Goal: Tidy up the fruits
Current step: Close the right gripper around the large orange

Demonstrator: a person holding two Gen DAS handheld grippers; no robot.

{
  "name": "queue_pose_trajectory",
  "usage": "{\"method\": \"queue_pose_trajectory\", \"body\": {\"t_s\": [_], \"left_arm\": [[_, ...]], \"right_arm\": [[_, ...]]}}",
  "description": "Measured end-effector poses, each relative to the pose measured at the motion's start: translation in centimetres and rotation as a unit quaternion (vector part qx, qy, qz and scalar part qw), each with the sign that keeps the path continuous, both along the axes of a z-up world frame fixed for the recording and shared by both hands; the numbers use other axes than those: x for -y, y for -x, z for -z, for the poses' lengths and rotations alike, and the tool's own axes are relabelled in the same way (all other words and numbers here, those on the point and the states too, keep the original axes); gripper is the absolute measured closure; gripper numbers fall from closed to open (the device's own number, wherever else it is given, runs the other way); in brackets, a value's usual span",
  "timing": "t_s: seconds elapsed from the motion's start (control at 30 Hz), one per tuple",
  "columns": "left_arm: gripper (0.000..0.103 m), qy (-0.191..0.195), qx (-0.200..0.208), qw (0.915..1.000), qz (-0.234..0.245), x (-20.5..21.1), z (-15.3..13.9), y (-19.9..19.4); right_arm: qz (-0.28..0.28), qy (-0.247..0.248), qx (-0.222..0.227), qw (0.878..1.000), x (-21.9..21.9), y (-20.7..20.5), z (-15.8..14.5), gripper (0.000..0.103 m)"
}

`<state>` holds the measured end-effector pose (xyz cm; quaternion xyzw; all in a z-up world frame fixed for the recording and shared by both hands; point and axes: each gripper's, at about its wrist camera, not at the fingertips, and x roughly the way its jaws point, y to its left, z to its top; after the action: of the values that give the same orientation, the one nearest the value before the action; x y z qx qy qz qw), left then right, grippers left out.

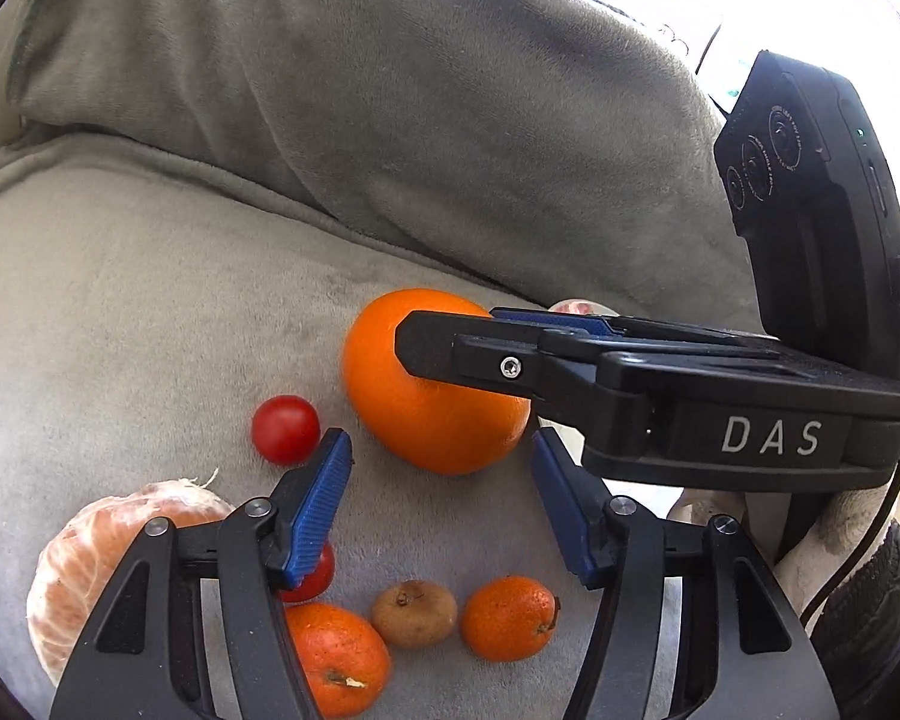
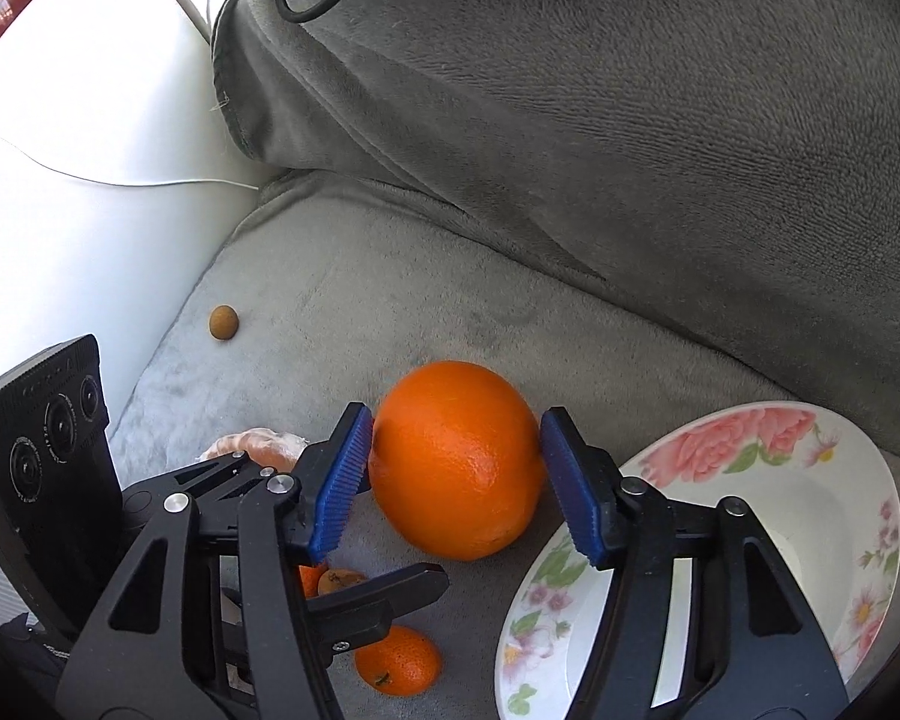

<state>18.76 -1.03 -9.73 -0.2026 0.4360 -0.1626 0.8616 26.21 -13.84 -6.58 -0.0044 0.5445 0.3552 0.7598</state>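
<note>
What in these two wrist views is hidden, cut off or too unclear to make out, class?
- Left wrist view: a second red tomato, mostly behind the left hand-held gripper finger.
- Left wrist view: the peeled citrus, cut by the gripper frame and the picture edge.
- Right wrist view: the floral plate, partly behind the right hand-held gripper.
- Right wrist view: the small brown fruit, too small to identify.

Two wrist fisheyes, both close, angled down on the grey cushion (image 1: 150, 300).
Left view looks along its fingers toward the cushion's back edge, orange (image 1: 426, 414) just ahead, right gripper (image 1: 444, 348) crossing from the frame's right. Right view looks steeper down, same orange (image 2: 456, 462) between its pads, plate (image 2: 810, 480) at its right. Shared: orange, cushion, peeled fruit (image 1: 90, 552), small oranges.
</note>
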Motion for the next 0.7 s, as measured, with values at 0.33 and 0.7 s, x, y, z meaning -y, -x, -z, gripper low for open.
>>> {"method": "queue_pose_trajectory", "body": {"t_s": [0.33,0.7], "left_arm": [[0.047,0.002,0.0,1.0,-0.004,0.6,0.3,-1.0],[0.047,0.001,0.011,0.9999,-0.004,1.0,-0.3,1.3]], "right_arm": [[0.006,0.001,-0.003,1.0,0.0,0.0,0.1,0.042],[0.012,0.0,0.002,1.0,0.5,0.8,-0.7,0.043]]}}
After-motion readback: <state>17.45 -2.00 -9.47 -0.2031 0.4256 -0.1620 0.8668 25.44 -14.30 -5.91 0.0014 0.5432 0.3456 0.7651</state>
